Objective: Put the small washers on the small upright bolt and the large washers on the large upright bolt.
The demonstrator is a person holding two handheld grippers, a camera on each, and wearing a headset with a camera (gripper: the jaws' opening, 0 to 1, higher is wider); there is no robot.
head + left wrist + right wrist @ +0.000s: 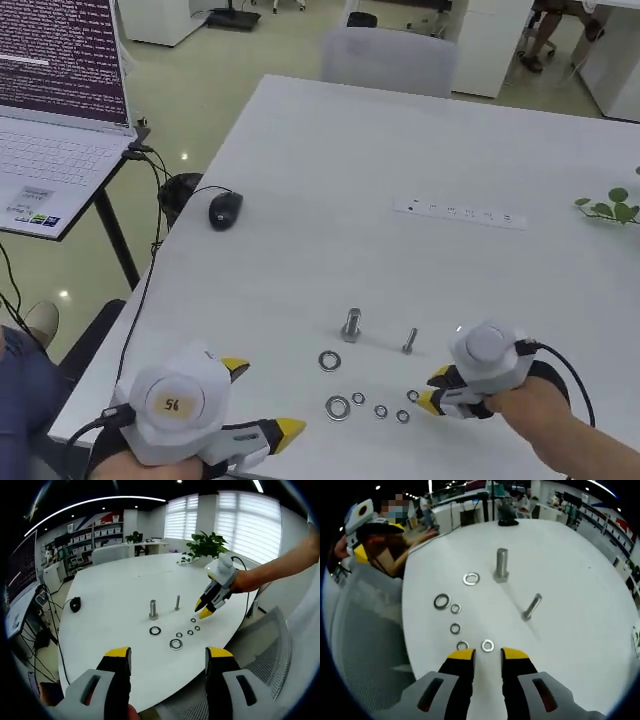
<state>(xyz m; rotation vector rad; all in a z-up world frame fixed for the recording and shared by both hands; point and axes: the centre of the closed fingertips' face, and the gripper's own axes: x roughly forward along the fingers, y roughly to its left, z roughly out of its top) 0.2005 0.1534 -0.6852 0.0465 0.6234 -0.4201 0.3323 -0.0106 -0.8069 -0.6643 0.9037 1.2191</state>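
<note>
Right gripper view showed the right tool (488, 655), jaws narrowly apart, aimed at a small washer (487, 645) near the small bolt (532, 606) — presumably for pickup.

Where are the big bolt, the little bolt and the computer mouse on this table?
large bolt (352, 322), head view, middle of its shaft
small bolt (410, 340), head view, middle of its shaft
mouse (225, 209), head view, top of its body

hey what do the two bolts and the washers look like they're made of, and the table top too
Large bolt and small bolt: grey with a dull metallic sheen, probably plain or zinc-plated steel. Washers: the same silvery grey, thin flat rings, likely steel too. Table: smooth matt white, looks like laminate; its core cannot be told.
</note>
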